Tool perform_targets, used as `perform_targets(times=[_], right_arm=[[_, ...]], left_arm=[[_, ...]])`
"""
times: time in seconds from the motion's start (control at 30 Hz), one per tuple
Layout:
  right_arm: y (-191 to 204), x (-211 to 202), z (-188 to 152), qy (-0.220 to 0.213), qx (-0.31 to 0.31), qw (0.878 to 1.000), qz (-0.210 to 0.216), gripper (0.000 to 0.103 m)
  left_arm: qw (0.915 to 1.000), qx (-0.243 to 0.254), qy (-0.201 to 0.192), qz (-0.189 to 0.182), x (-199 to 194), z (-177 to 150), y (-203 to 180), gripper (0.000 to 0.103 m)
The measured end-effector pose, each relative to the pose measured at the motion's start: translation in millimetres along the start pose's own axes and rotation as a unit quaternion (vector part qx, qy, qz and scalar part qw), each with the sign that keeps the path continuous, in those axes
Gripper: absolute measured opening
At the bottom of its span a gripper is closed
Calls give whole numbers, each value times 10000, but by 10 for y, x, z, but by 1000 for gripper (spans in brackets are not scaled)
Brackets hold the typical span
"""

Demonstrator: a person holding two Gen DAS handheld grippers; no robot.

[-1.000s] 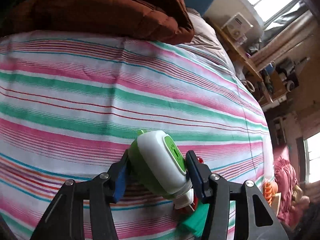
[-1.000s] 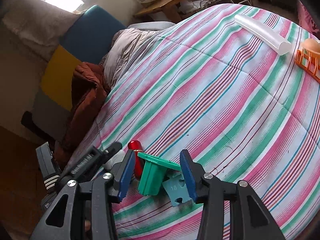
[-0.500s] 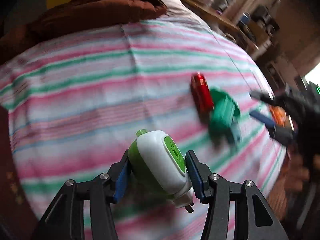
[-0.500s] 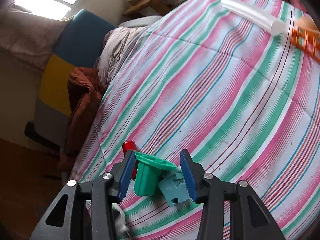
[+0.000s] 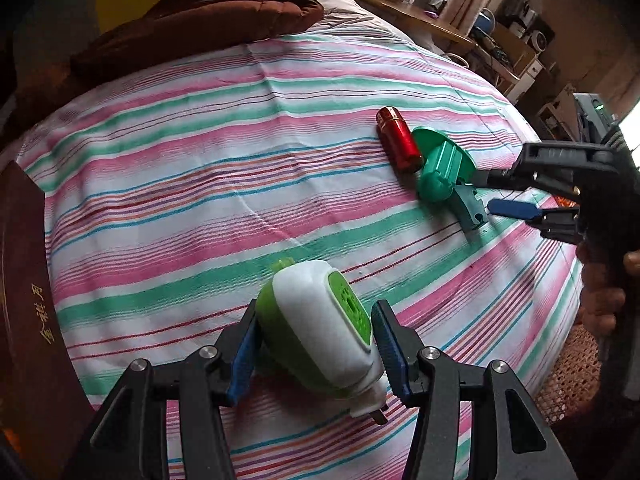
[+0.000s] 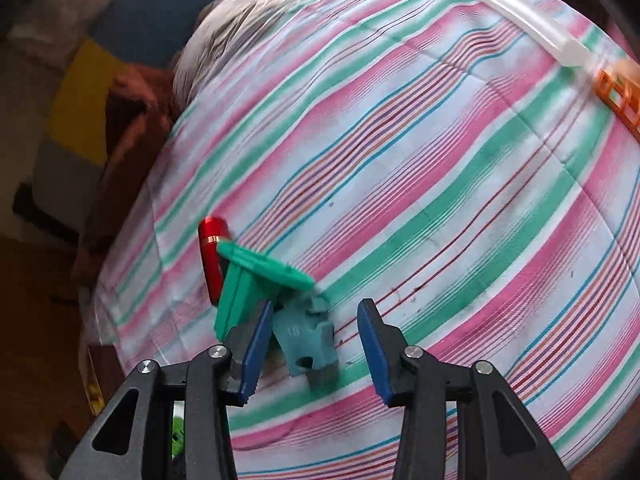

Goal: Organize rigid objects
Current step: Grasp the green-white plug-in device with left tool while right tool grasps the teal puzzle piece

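Observation:
My left gripper is shut on a white and green plug adapter, held above the striped bedspread. A red cylinder, a green flanged piece and a small teal block lie together on the bed. My right gripper hangs low over that group, and its jaws are closing. The teal block sits between the pads without being pressed; a gap shows on its right. The left pad is beside the green flanged piece. The red cylinder lies just beyond it.
A brown quilt is heaped at the bed's head. A dark book stands at the left edge. A translucent tube and an orange basket lie far right. A cluttered wooden desk stands beyond the bed. A hand holds the right gripper.
The left gripper swung sideways and rolled with the adapter, which brought the red cylinder, the green pieces and the right gripper into its view. The right gripper sank toward the teal block and its jaws narrowed.

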State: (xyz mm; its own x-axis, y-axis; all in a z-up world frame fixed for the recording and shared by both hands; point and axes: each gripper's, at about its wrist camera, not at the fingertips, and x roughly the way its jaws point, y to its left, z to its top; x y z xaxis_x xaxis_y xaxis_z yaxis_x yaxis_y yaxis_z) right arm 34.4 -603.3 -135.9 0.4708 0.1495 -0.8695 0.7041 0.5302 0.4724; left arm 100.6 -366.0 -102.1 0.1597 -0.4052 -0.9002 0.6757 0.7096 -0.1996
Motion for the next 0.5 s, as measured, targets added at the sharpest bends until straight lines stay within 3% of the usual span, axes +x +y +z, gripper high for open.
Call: perform_targets(times=[0.13,0.37,0.43,0.47,0.5], right_arm=[[115,53,-25,75,-259,9996,69,44],[301,158,-46,72,-955,9939,-544,45],[467,232,-110,25,-1569,9828,-976,43],[531,266,-154,-37,-1814,9754,-1255,34],[580,289,-191,-104,-2015,9689,-1436,34]], left_arm=[[9999,-118,49,-14,58,2,6,55],[9999,-66,-112,64,75,-13,-21,55],[9998,23,-195,103,68,-28,-50,55],[9996,45,-256,100,56,-42,-54,54],[9995,62,-313,83,48,-59,-58,54]])
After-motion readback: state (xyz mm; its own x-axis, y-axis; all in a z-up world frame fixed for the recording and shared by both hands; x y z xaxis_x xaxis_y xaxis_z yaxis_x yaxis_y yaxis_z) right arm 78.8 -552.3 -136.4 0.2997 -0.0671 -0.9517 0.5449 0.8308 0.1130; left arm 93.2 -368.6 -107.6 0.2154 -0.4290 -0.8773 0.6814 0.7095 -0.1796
